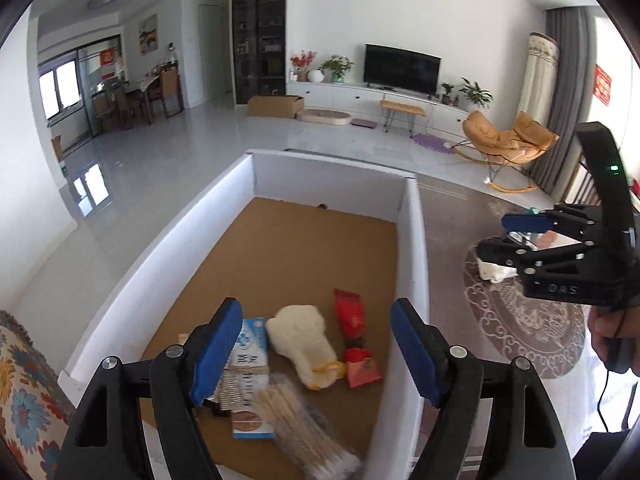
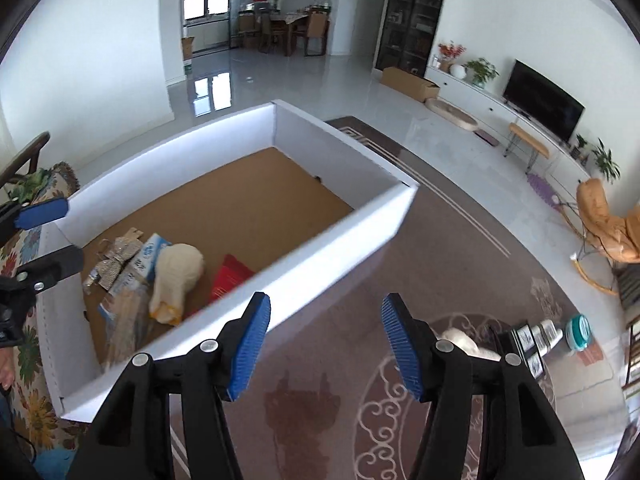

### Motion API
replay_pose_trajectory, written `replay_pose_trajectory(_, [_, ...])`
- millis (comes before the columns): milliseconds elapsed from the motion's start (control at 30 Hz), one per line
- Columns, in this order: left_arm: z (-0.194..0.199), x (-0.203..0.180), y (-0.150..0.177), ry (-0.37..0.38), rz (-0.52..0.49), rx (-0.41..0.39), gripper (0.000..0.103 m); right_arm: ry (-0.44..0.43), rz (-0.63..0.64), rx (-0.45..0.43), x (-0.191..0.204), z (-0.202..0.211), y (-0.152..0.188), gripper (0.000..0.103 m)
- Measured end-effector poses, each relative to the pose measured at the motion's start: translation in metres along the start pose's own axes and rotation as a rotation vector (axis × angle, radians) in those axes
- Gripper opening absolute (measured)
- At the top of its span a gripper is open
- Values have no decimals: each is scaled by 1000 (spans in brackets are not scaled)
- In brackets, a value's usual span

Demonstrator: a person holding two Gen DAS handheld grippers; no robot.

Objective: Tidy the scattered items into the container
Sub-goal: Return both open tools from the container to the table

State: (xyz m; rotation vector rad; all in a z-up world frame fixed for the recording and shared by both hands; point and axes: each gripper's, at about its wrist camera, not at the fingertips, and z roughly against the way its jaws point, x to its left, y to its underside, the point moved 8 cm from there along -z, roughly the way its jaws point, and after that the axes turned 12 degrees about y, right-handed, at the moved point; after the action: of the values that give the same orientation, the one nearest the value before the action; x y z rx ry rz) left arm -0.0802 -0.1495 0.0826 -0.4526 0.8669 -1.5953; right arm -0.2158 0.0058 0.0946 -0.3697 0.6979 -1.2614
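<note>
A large white box with a brown cardboard floor stands on the rug; it also shows in the right wrist view. Inside lie a cream plush toy, a red packet, a blue-white carton and a clear bag of wooden sticks. My left gripper is open and empty above these items. My right gripper is open and empty over the rug, right of the box. On the rug lie a white soft item, small black-white boxes and a teal-white roll.
A floral blanket lies left of the box. The patterned round rug spreads to the right. An orange rocking chair, a TV cabinet and a cardboard box stand farther off on the tiled floor.
</note>
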Motion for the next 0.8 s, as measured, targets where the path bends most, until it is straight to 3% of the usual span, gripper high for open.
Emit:
replay_pose_trajectory(33, [0, -21, -1, 24, -32, -3, 91, 28, -46, 10, -21, -5, 16, 60])
replay_pose_trajectory(100, [-5, -62, 3, 77, -87, 3, 96, 89, -143, 34, -64, -12, 57, 60])
replay_pose_trajectory(267, [-53, -145, 43, 169, -183, 115, 96, 207, -311, 150, -136, -34, 174, 60])
replay_pose_trajectory(400, [-108, -183, 83, 209, -205, 219, 96, 260, -369, 191, -165, -35, 240, 60])
replay_pose_trajectory(567, [-157, -205, 109, 229, -180, 283, 96, 305, -383, 174, -180, -29, 269, 60])
replay_pose_trajectory(800, [-192, -217, 112, 207, -203, 288, 96, 314, -383, 155, -186, -33, 272, 60])
